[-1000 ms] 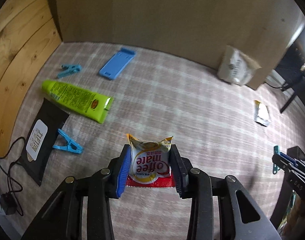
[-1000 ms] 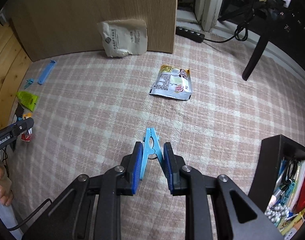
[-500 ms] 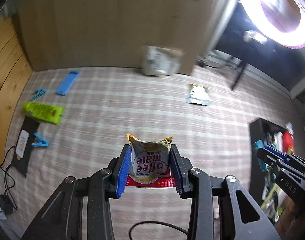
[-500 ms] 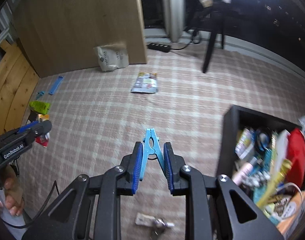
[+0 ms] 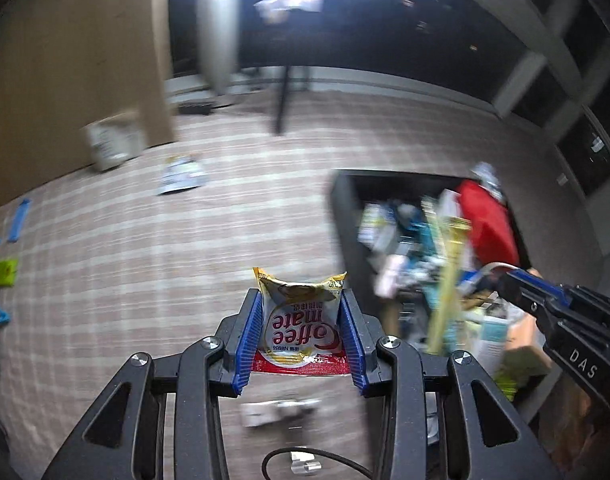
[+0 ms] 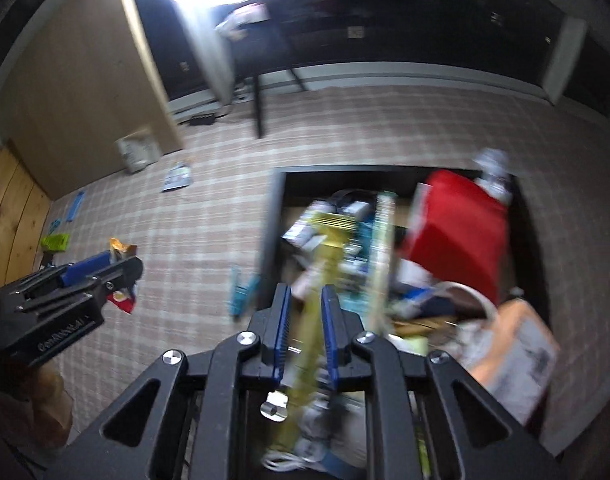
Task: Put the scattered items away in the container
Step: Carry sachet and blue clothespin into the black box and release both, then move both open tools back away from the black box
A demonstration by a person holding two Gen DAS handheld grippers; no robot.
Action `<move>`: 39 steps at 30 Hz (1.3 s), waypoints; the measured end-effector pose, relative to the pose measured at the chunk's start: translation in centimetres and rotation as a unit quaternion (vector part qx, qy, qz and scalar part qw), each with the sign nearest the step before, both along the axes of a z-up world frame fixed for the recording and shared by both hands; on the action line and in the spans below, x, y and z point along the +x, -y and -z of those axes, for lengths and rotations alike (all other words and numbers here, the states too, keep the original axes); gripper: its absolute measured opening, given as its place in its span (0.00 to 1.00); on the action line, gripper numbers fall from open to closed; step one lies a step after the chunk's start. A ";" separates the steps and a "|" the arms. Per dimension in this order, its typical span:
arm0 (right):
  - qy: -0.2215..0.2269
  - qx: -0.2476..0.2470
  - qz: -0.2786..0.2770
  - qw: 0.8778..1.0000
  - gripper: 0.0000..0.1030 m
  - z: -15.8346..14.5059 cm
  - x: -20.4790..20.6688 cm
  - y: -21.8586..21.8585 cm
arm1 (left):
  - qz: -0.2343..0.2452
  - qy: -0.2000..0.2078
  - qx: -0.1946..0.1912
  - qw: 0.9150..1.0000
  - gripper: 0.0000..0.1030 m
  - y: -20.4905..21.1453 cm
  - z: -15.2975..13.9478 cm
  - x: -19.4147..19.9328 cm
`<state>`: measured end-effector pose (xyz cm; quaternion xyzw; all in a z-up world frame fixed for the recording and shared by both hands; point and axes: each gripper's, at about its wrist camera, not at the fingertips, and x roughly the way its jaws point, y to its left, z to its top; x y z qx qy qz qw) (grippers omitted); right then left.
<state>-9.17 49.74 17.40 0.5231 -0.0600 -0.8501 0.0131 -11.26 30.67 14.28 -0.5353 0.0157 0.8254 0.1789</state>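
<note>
My left gripper (image 5: 301, 300) is shut on a Coffee mate sachet (image 5: 301, 320) and holds it above the carpet, just left of the black container (image 5: 345, 216). My right gripper (image 6: 305, 300) hangs over the container (image 6: 275, 216), which is full of mixed items. Its jaws stand a little apart with nothing held between them. A blue clothespin (image 6: 241, 292) shows blurred in the air just left of the container wall. The left gripper with the sachet also shows in the right wrist view (image 6: 105, 268).
On the carpet lie a flat printed packet (image 5: 183, 174), a white bag (image 5: 109, 148) against the wooden panel, a blue strip (image 5: 19, 220), a green tube (image 5: 1, 272) and a blue clip (image 5: 1, 316). A tripod leg (image 5: 283, 100) stands behind. A cable and small metal piece (image 5: 305, 460) lie below.
Both grippers swung right toward the container. The right gripper let go of the blue clothespin, which now falls beside the container wall. The left still holds the sachet.
</note>
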 end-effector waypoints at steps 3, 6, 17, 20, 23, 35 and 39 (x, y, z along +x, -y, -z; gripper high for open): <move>-0.002 -0.002 0.023 1.000 0.15 -0.7 1.1 -3.4 | 0.033 0.003 0.005 0.999 0.35 -3.8 -0.2 0.9; -0.005 -0.002 0.043 0.999 0.15 -1.1 2.2 -6.3 | 0.057 -0.001 0.009 0.998 0.35 -6.8 -0.7 1.6; -0.010 -0.007 0.080 0.997 0.51 -1.5 5.3 -12.4 | 0.104 -0.009 0.026 0.994 0.57 -13.0 -2.2 3.0; -0.010 -0.018 0.082 0.996 0.55 -1.6 5.3 -12.8 | 0.099 -0.009 0.020 0.995 0.57 -12.6 -2.2 3.3; -0.012 -0.022 0.079 0.997 0.58 -1.6 5.4 -12.3 | 0.087 -0.015 0.014 0.996 0.57 -11.5 -2.5 3.5; -0.023 -0.025 0.025 0.999 0.60 -2.3 5.2 -5.2 | 0.013 -0.037 -0.031 0.999 0.59 -2.0 -2.9 4.8; -0.028 -0.029 -0.002 0.999 0.60 -2.4 5.4 -0.9 | -0.022 -0.039 -0.041 0.998 0.59 3.2 -3.0 5.9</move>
